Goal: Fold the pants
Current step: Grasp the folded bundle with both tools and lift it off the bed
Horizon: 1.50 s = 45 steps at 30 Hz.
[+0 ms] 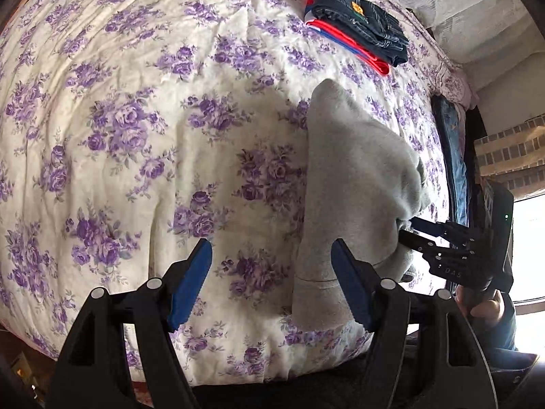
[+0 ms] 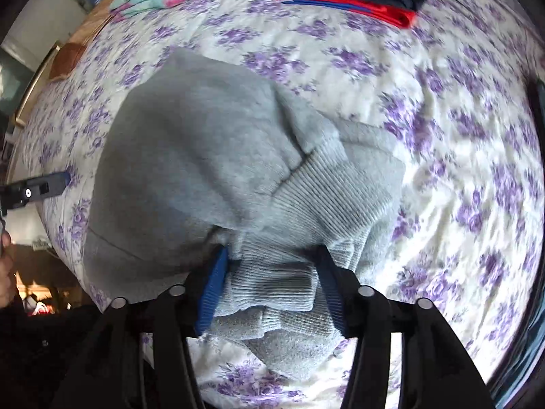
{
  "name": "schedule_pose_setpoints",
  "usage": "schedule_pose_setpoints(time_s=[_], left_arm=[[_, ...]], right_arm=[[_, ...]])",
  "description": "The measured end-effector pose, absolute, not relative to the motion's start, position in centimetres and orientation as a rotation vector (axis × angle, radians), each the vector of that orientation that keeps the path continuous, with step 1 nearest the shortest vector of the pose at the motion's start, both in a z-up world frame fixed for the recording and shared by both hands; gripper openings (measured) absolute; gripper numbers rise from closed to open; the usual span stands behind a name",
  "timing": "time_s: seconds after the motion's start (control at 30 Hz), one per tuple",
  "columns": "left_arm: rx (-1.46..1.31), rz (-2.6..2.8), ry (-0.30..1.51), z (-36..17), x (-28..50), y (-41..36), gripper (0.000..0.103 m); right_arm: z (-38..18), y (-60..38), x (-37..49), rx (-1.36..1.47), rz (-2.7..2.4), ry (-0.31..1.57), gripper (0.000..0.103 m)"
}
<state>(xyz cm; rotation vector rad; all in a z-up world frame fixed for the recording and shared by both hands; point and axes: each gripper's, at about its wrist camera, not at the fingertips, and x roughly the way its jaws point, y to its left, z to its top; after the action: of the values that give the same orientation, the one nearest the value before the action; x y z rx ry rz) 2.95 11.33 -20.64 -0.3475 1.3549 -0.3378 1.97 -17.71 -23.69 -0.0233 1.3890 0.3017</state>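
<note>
- The pants (image 2: 211,156), grey and part folded, are laid on the bed (image 1: 136,102), near its six o'clock edge, so that both grippers can be brought over them.
- The left gripper (image 1: 272,283) is held with its jaws wide apart and empty; only bedspread is seen between them, and the pants' edge is grazed or overlapped by the three o'clock jaw.
- The right gripper (image 2: 272,293) is held over the ribbed waistband, jaws parted; cloth is bunched between them, but a firm pinch cannot be seen, so a release is judged likely.
- A folded stack (image 1: 357,20) is kept at twelve o'clock, presumably as the place for finished items.
</note>
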Motion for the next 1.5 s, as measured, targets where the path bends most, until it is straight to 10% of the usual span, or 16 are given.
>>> schedule_pose_setpoints(time_s=[0.37,0.57,1.5], left_arm=[[-0.438,-0.508,1.519,-27.5,5.5,6.1,0.080],[-0.322,-0.551,1.437,-25.1,5.0,4.0,0.057],[-0.317,-0.544,1.471,-25.9,5.9,3.4,0.062]], right_arm=[[-21.4,-18.6,0.7,0.038,0.310,1.377,0.068],[-16.9,-24.4,-2.1,0.189,0.202,1.253,0.091],[-27.3,-23.7,1.7,0.642,0.305,1.482,0.100]])
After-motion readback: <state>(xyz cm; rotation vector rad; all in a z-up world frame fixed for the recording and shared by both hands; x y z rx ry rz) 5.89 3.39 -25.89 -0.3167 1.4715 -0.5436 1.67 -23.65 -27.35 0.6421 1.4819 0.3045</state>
